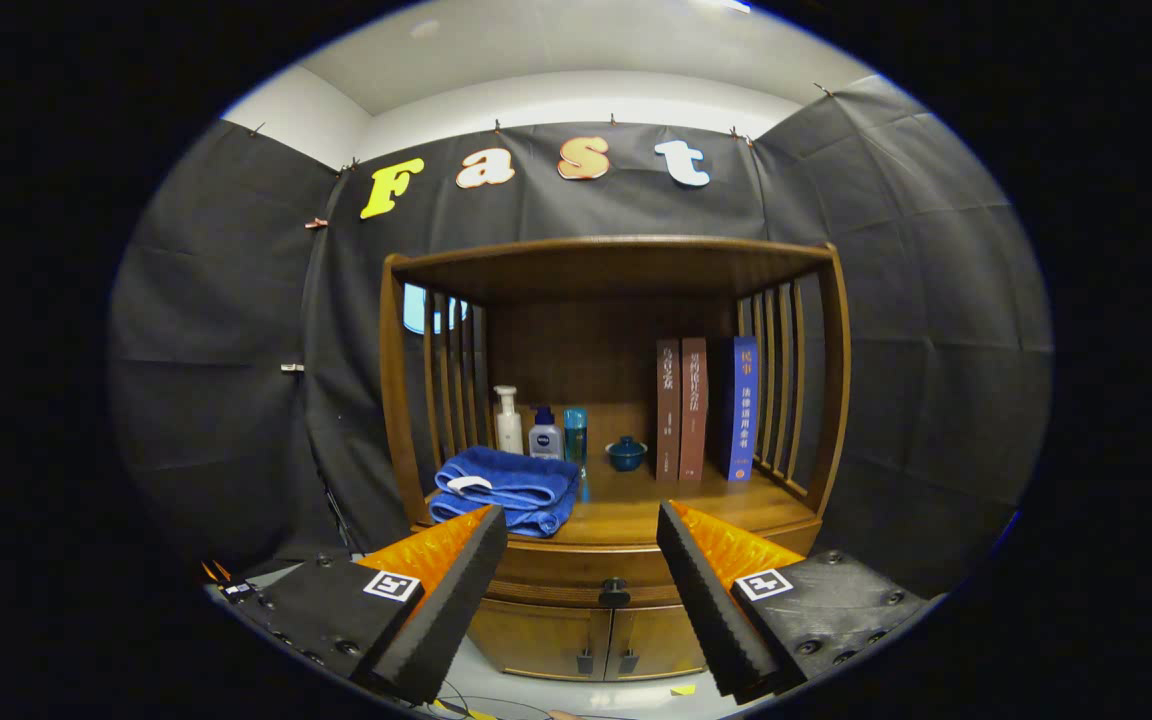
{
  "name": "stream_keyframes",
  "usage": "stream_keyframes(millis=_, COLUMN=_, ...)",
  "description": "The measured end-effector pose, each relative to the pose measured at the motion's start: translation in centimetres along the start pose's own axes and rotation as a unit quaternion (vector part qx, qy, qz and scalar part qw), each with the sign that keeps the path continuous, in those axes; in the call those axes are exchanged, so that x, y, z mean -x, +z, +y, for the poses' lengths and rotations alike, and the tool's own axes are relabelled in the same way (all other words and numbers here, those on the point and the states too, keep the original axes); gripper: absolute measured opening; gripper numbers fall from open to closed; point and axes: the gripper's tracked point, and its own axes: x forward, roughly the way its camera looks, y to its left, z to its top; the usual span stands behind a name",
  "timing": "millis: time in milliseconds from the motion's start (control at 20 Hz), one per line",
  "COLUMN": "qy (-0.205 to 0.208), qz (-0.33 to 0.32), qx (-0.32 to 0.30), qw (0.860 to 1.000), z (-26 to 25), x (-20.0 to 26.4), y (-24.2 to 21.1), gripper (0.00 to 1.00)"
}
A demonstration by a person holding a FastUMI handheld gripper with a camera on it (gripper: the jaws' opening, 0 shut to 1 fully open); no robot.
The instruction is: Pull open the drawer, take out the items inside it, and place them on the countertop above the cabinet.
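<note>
Gripper fingers spread wide, holding nothing. Drawer w/ dark knob sits closed btwn & just beyond fingertips, under countertop. Folded blue towel on countertop, bottles & books behind.

I see the wooden cabinet straight ahead beyond my fingers, brown with slatted sides and an open shelf space. Its shallow curved wooden drawer sits shut just under the countertop, with 1 small dark round knob at its middle, showing between my 2 fingers. The glossy brown wooden countertop carries a folded blue towel at its left front. I can't see what is inside the drawer.
</note>
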Motion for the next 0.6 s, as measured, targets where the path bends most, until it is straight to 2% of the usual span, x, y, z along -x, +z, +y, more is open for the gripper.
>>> stream_keyframes(millis=300, qy=-0.01, qz=0.044, qx=0.012, qw=0.999, z=-1.0, x=-5.0, y=-6.2, gripper=0.99)
stream_keyframes(millis=600, qy=-0.032, qz=0.097, qx=-0.003, qw=0.995, z=-2.7, x=-9.1, y=-11.8, gripper=0.99)
